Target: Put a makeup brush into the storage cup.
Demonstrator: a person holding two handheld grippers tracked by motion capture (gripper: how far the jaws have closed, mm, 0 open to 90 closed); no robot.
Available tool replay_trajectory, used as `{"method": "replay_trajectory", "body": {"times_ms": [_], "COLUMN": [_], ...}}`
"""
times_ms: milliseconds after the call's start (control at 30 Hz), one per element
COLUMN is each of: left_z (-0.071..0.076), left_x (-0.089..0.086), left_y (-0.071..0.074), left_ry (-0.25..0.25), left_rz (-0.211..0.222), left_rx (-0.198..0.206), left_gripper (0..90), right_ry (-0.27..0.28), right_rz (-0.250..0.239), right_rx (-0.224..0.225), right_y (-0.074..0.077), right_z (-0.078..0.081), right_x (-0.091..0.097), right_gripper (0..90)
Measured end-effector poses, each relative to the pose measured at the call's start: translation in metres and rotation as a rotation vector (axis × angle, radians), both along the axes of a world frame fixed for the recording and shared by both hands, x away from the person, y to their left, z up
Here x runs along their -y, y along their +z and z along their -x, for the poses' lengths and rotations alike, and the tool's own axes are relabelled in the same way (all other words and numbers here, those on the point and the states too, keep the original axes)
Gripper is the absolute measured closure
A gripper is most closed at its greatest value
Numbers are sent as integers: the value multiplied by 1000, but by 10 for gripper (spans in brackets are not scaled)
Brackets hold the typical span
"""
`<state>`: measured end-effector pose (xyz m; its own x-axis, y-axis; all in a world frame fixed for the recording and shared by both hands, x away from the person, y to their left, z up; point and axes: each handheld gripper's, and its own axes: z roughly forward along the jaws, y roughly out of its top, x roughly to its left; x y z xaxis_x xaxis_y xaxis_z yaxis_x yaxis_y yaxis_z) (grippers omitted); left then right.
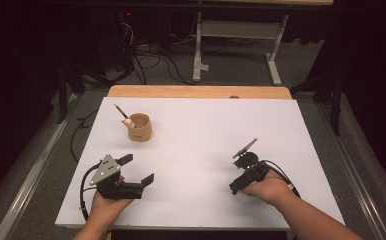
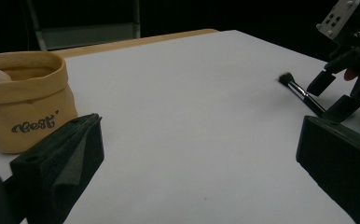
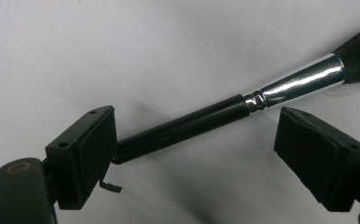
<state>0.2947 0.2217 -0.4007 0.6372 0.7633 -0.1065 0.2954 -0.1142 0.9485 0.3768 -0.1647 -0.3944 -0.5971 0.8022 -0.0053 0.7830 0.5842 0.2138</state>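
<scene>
A black-handled brush [image 3: 187, 125] with a silver ferrule and dark bristles lies flat on the white sheet [image 1: 206, 130]. My right gripper [image 3: 194, 140] points down over it, jaws open on either side, and the handle's end meets the left pad. The left gripper view shows that same brush [image 2: 304, 95] beneath the right gripper [image 2: 331, 95]. Held in a hand at the front right, the right gripper [image 1: 237, 175] hangs low. My left gripper [image 1: 137, 169] stands open and empty at the front left. A tan pot [image 1: 140, 126] at the back left holds another brush [image 1: 122, 115].
The sheet covers a wooden table whose edge [image 1: 196, 91] shows at the back. Beyond it stand a white frame's legs [image 1: 198, 55] and loose cables [image 1: 151, 60] on the floor. In the left gripper view the pot [image 2: 26, 102] is close on the left.
</scene>
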Motion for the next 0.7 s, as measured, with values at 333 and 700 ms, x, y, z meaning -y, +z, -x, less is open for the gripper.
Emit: {"method": "replay_trajectory", "body": {"times_ms": [333,700], "left_z": [0,0], "left_x": [0,0], "left_y": [0,1], "left_ry": [-2,0], "left_rz": [-4,-8], "left_rx": [3,7], "left_gripper": [14,16], "right_ry": [-3,37], "right_rz": [28,42], "right_rx": [15,36], "right_y": [-4,0], "right_z": [0,4], "right_x": [0,4], "right_gripper": [294,535]}}
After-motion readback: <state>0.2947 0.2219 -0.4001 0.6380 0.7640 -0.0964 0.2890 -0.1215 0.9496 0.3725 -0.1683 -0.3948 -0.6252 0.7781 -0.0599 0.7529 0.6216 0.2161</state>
